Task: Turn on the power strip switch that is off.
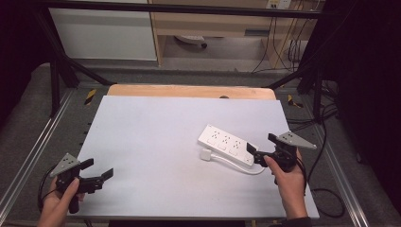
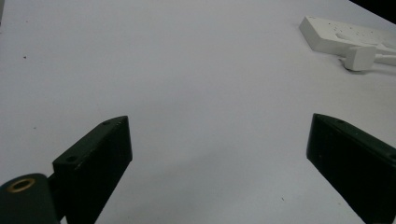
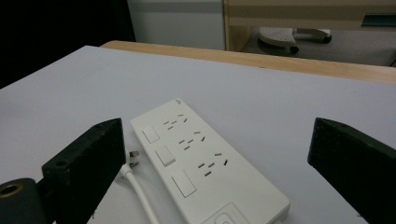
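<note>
Power strip lay at table's 4 o'clock, own plug beside it — rigid, light, smooth plastic, likely slippery. Best gripped across narrow sides. Right gripper gaped at strip's end; left gripper spread, idle — 8 o'clock.

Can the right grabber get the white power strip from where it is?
Probably yes. The right gripper is open, right at the near end of the power strip, and nothing lies between them.
</note>
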`<state>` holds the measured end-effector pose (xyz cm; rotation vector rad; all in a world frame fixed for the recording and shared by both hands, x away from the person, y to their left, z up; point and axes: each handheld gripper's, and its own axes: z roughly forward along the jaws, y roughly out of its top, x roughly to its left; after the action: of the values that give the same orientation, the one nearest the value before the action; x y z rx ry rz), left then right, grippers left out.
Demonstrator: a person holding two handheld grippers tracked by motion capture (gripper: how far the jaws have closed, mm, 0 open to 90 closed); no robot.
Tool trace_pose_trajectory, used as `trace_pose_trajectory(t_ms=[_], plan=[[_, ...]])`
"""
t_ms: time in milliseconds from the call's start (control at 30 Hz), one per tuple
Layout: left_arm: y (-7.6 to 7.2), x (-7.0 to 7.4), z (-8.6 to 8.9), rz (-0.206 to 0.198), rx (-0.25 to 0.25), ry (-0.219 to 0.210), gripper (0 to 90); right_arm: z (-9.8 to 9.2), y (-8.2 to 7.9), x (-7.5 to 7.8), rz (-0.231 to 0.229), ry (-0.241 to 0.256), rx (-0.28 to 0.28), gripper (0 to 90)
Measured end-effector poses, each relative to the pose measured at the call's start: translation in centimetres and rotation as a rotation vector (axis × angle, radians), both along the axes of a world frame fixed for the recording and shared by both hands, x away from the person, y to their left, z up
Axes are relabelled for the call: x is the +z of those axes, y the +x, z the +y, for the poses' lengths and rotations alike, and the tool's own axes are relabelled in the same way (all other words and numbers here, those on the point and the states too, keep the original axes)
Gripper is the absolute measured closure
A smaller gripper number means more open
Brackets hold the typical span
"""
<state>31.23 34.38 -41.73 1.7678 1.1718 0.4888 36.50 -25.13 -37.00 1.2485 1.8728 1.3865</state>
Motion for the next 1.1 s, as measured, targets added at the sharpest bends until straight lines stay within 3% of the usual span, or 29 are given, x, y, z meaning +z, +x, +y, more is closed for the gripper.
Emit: trace_pose_trajectory(t_ms=[833, 1100], plan=[[0.0, 0.0, 0.0, 0.003, 0.000, 0.004, 6.9, 2.2, 1.8, 0.7, 0.000, -0.022, 0.024, 16.5], [0.0, 0.0, 0.0, 0.004, -0.003, 0.009, 6.9, 2.9, 2.1, 0.8, -0.011, -0.040, 0.031, 32.7]])
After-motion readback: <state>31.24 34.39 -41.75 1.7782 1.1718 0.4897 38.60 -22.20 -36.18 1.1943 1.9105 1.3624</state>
